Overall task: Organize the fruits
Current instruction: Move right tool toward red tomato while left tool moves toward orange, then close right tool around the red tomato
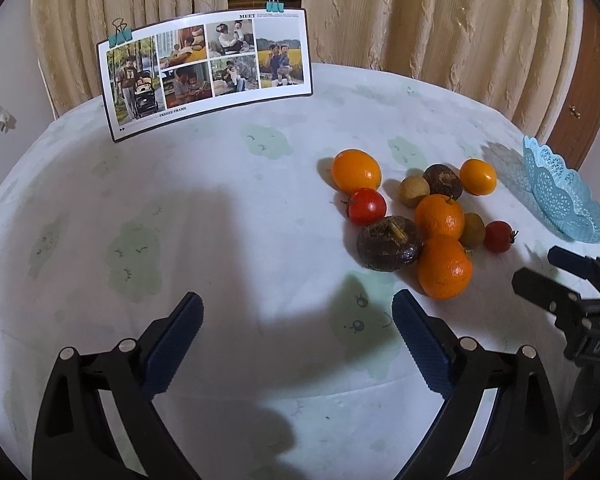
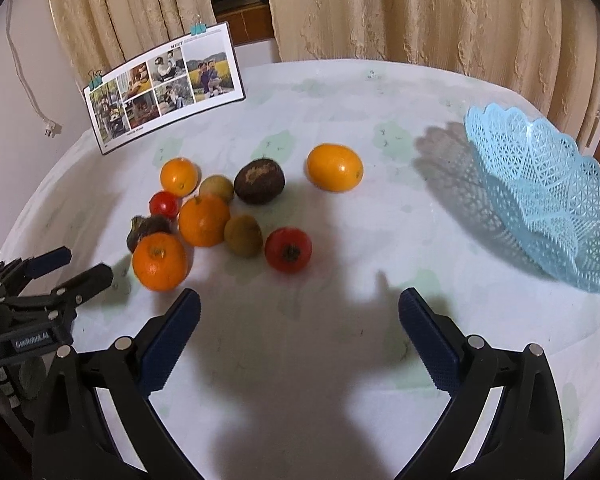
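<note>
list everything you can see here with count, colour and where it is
oranges: 4, orange, loose in the cluster mid table, one set apart toward the basket
tomatoes: 2, red, at the cluster's edges
dark round fruits: 2, dark brown, in the cluster
small round fruits: 2, yellow-brown, in the cluster
basket: 1, light blue lattice, right side of the table, no fruit seen in it
photo card: 1, white with colour photos, standing at the back left
binder clips: 2, teal, on the card's top edge
tablecloth: 1, white with pale green patches, covering the table
curtains: beige, behind the table
left gripper: black with blue pads, open, empty
right gripper: same, open, empty
</note>
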Demonstrator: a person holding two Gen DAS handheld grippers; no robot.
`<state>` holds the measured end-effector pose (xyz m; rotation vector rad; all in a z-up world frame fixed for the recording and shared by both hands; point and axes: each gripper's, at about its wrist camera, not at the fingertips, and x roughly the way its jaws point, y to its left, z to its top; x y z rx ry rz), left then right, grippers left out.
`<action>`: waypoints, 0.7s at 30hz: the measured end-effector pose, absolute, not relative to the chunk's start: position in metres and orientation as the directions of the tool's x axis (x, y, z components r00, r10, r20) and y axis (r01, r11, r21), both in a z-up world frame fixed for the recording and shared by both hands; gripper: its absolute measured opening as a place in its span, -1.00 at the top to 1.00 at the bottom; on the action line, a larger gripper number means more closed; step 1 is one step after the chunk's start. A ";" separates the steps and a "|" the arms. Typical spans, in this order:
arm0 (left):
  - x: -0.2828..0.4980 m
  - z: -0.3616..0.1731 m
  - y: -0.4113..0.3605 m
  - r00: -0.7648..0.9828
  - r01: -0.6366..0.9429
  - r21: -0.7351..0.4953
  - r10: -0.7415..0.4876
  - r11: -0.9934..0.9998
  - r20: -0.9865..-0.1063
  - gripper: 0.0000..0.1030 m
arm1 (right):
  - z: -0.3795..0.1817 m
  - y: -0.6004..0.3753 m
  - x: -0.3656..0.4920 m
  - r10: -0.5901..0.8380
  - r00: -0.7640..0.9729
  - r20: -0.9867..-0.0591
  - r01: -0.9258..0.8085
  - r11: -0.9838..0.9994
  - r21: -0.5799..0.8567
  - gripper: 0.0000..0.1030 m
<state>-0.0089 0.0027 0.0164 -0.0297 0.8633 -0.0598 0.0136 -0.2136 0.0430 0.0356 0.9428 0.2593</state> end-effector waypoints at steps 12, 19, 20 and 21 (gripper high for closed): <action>-0.009 0.022 0.004 0.661 0.050 -0.045 -0.067 0.998 -0.748 -0.70 | 0.041 -0.198 0.039 0.274 0.543 -0.793 -0.244 0.956 0.164 -0.24; -0.007 0.023 0.003 0.658 0.063 -0.048 -0.078 0.997 -0.749 -0.62 | 0.036 -0.197 0.047 0.300 0.525 -0.796 -0.250 0.949 0.193 0.17; -0.005 0.022 0.003 0.656 0.067 -0.051 -0.082 0.997 -0.751 -0.61 | 0.035 -0.197 0.046 0.298 0.525 -0.797 -0.249 0.949 0.192 0.21; -0.005 0.022 0.002 0.654 0.070 -0.055 -0.087 0.996 -0.752 -0.59 | 0.035 -0.198 0.046 0.301 0.524 -0.796 -0.247 0.949 0.197 0.23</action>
